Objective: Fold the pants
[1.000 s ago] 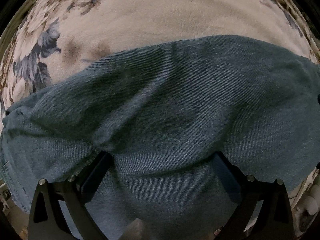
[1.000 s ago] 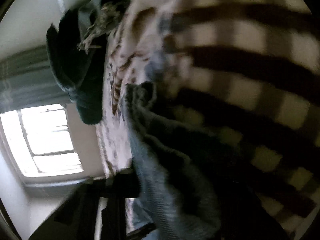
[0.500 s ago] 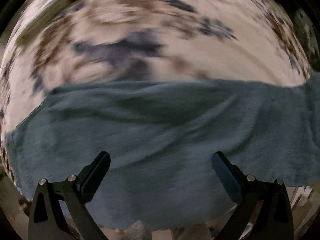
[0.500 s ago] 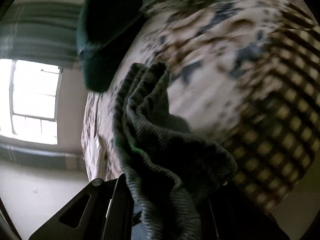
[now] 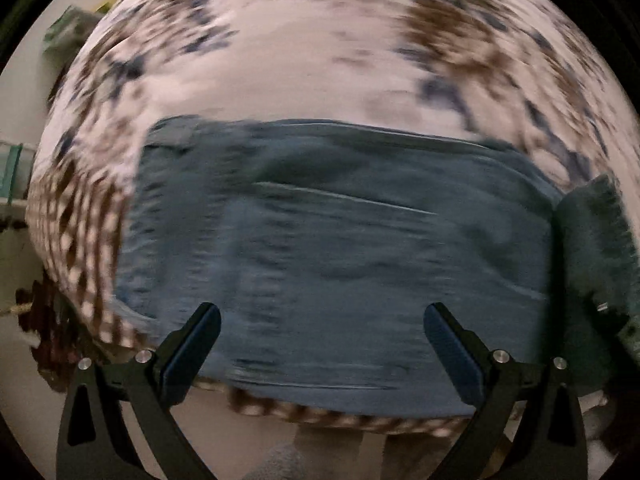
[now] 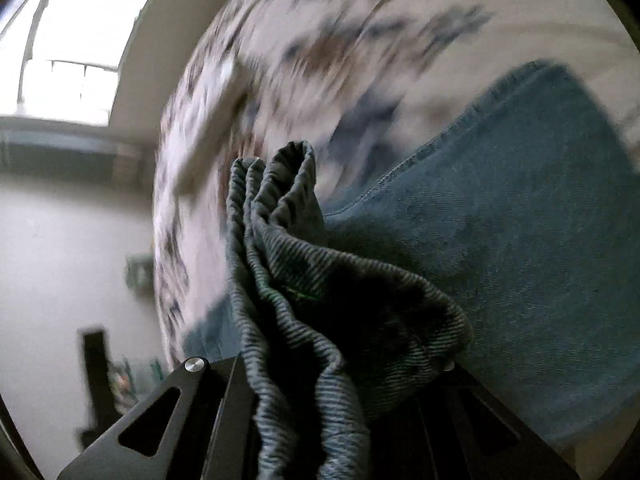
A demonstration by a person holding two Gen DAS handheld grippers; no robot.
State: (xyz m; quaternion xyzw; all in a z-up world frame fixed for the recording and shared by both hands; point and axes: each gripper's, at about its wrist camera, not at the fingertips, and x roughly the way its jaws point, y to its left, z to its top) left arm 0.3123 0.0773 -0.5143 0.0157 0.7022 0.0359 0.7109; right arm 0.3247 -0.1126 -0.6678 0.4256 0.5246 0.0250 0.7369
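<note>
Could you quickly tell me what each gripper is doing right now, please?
Left gripper: open, holding nothing, above the pants.
Right gripper: closed on a bunched fold of the pants.

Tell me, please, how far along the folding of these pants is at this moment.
Partly done, it seems. The pants already lie as a compact, roughly rectangular blue denim panel on the floral blanket. In hand: the right tool is shut on a bunched end of the denim, lifted above the flat part. The left tool is open and holds nothing. Left, probably: laying that bunched end down.
</note>
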